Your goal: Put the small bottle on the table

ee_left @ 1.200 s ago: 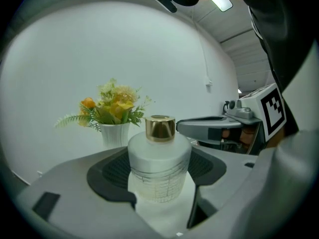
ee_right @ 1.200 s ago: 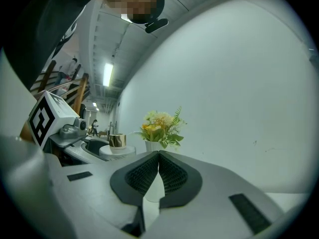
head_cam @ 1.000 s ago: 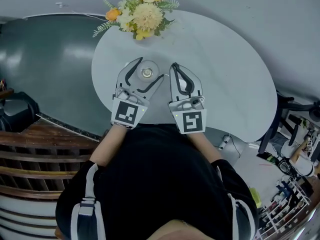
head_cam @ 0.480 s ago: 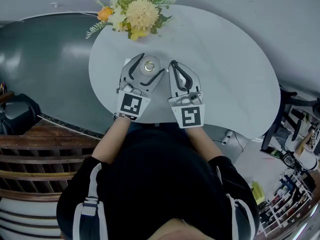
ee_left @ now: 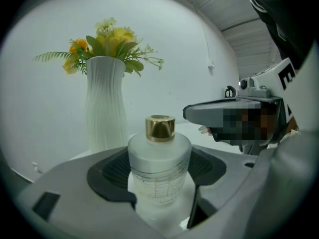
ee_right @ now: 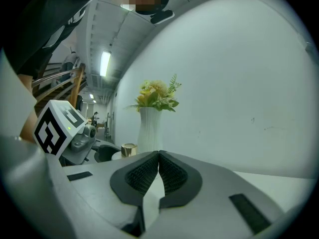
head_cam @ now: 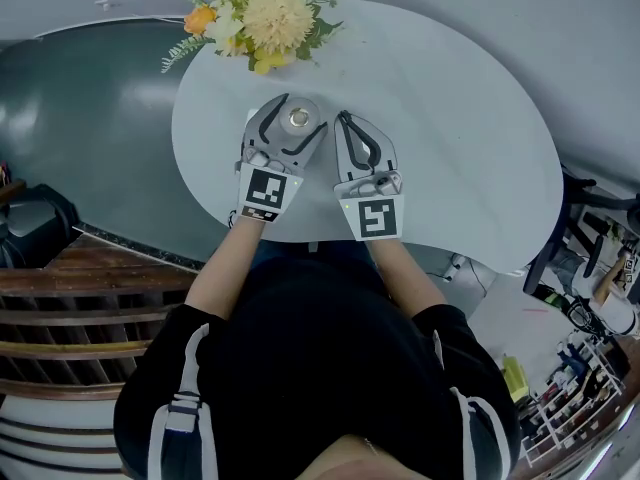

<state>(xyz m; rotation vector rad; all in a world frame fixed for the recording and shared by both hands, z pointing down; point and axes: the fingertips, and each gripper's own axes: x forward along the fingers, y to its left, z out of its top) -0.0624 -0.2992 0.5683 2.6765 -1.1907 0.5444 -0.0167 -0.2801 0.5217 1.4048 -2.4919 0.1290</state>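
Clearly the widest open room is on the round white counter (head_cam: 460, 148) to the right of both tools, where its surface lies bare out to the curved rim. On the left the rim curves in near the left hand-held gripper (head_cam: 303, 116), with dark floor (head_cam: 80, 118) beyond it. The near rim runs just under the two marker cubes.

The left hand-held gripper has its jaws spread part-way and pressed on either side of the small bottle (ee_left: 159, 153), a frosted, upright bottle with a gold cap (ee_left: 160, 127). It stands over the left-middle part of the counter. Its base is hidden behind the jaws in the left gripper view and under its own body from above, so I cannot tell whether it rests on the counter or hangs just above it.

The right hand-held gripper (head_cam: 348, 118) lies just beside the left one, its ribbed pads meeting with nothing between them.

Beyond the bottle, near the far rim, stands a white ribbed vase (ee_left: 103, 103) of yellow and orange flowers (head_cam: 265, 18); from above the blooms cover the vase. A wooden railing (head_cam: 70, 308) sits at the lower left, and small clutter at the lower right is too cramped to make out.
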